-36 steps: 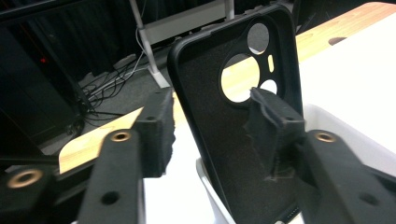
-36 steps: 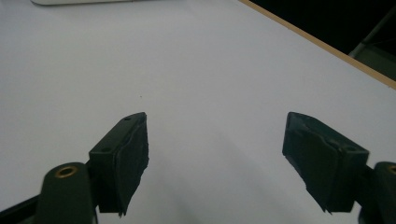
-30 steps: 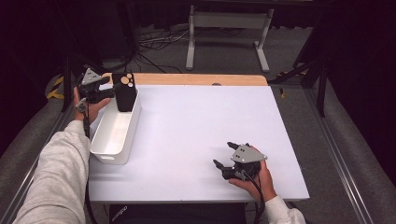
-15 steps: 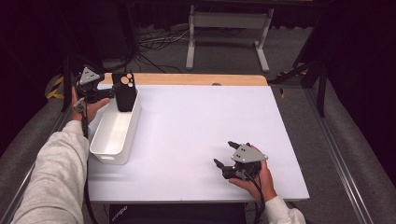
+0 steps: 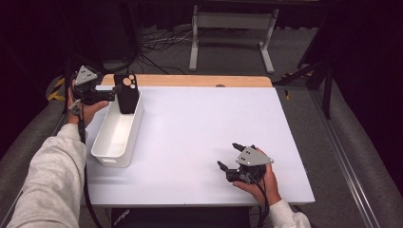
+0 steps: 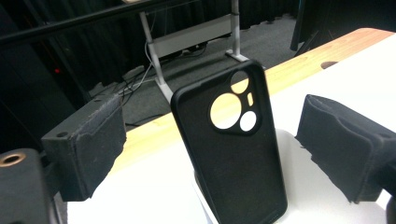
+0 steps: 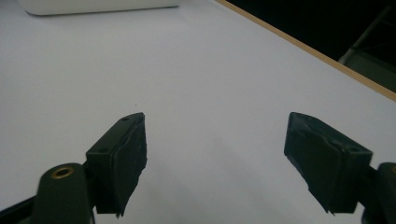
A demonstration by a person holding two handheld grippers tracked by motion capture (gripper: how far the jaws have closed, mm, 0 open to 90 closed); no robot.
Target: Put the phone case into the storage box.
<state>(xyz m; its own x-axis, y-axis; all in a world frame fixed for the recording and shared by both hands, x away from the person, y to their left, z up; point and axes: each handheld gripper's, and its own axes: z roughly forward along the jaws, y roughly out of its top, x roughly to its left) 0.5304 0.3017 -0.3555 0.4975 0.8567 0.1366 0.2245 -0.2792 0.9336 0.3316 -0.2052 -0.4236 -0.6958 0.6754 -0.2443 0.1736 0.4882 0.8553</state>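
Two grippers on one white table [image 5: 199, 128], read left to right. At far left: left gripper [image 5: 112, 95] beside the bin's far end, jaws just opened wide, pads clear on both sides of the case [image 6: 231, 149] between them, nothing gripped. Case: black, camera holes uppermost, standing on end in the far end of the bin [image 5: 116, 130], leaning slightly, seemingly propped against the end wall. Bin: white, long, otherwise empty as far as can be seen, lying near the table's left edge. Across bare table, well apart to the right: right gripper [image 5: 229, 160] resting near the front edge, jaws spread, holding nothing, bare tabletop between its pads [image 7: 122, 158]. Risks, as judged from here: a pad brushing the case on the way out, tipping it flat into the bin or over the rim onto the table; cause, pulling away sideways rather than straight back with so upright and lightly propped a thing. Also possible: trailing cable catching the bin's edge and dragging it toward the table's side.
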